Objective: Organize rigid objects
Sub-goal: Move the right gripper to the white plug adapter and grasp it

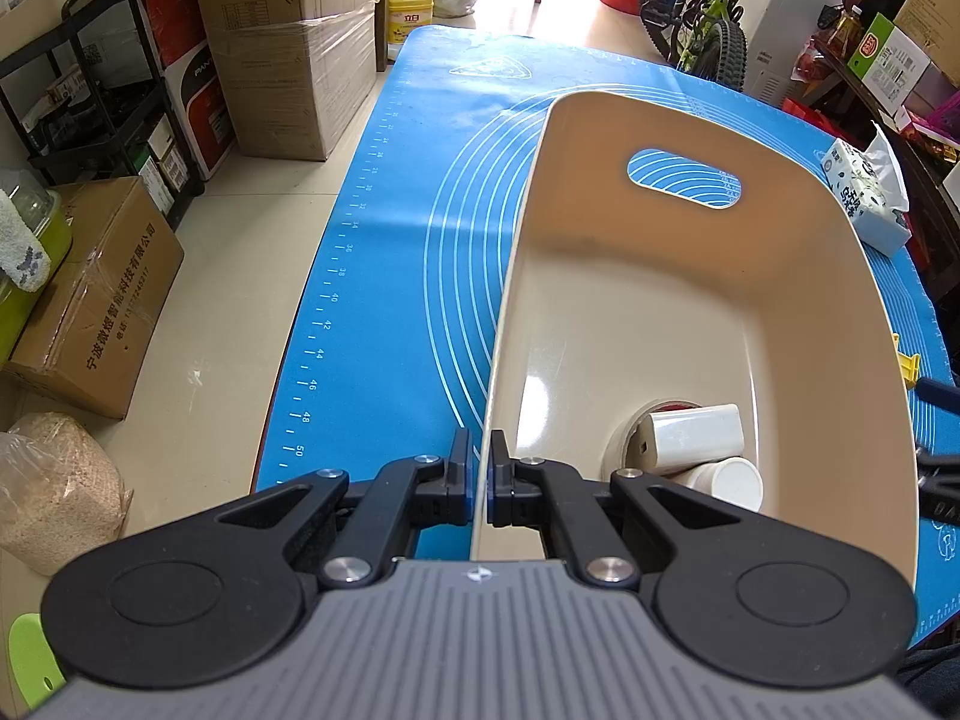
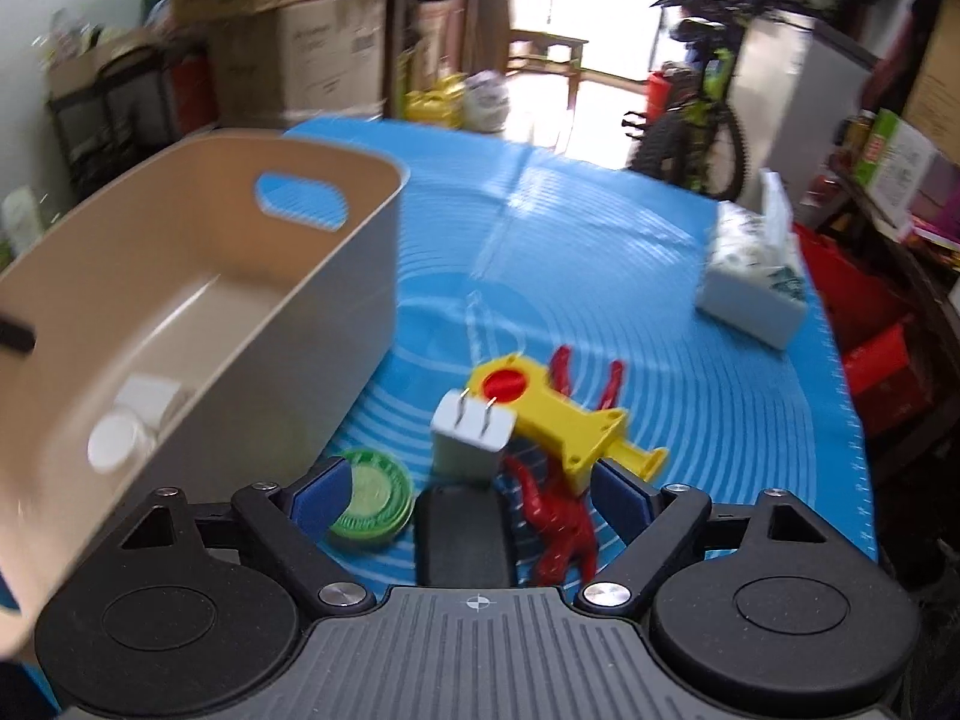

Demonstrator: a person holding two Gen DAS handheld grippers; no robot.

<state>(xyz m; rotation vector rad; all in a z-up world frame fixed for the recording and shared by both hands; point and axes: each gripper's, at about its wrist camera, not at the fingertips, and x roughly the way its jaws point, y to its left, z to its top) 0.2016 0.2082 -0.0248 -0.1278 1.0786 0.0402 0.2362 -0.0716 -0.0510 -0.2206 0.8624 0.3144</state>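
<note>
From the left wrist, the left claw (image 1: 480, 480) is clamped narrow on the near rim of the beige bin (image 1: 690, 300), probably steadying it for loading; a white block (image 1: 690, 435) and white cylinder (image 1: 729, 480) lie inside.

From the right wrist, the right claw (image 2: 468, 492) gapes wide, holding nothing, above the white plug adapter (image 2: 471, 438), right of the bin (image 2: 366, 276) beside the green disc (image 2: 372, 501), yellow toy (image 2: 564, 420) and red figure (image 2: 561, 525).

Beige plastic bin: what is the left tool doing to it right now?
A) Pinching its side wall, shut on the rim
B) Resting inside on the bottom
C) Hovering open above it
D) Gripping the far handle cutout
A: in the left wrist view the left tool has its two pads closed on the thin side wall of the beige plastic bin, one pad on either face.
</note>
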